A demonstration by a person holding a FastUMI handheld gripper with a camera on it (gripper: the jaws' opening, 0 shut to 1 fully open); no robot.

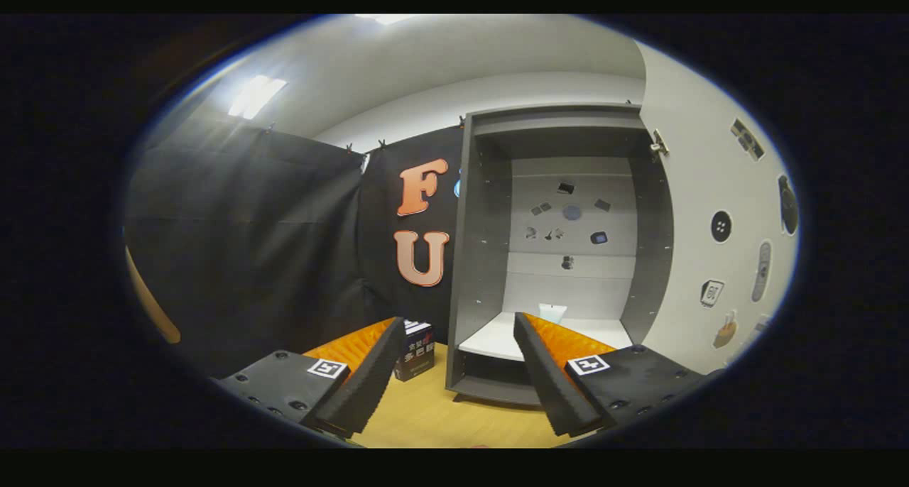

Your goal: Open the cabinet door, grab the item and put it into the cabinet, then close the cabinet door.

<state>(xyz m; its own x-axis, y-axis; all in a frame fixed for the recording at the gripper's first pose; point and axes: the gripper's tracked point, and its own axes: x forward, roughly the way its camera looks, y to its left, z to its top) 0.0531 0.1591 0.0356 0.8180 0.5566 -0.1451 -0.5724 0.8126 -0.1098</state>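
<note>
The gripper (pixel 458 373) is spread wide with nothing between its fingers (pixel 362 384), hanging above the wooden counter (pixel 440 416) in front of the cabinet (pixel 564 253). The cabinet stands upright on the counter with its door (pixel 717 245) swung fully open to its right; stickers dot the door's inner face and the cabinet's back wall. Inside the cabinet, a white shelf (pixel 497 338) sits low down, and a small pale object (pixel 552 312) rests at the back of it; what it is cannot be told. The item, a small dark box (pixel 415 350), stands on the counter just left of the cabinet, right beside the left finger's tip.
</note>
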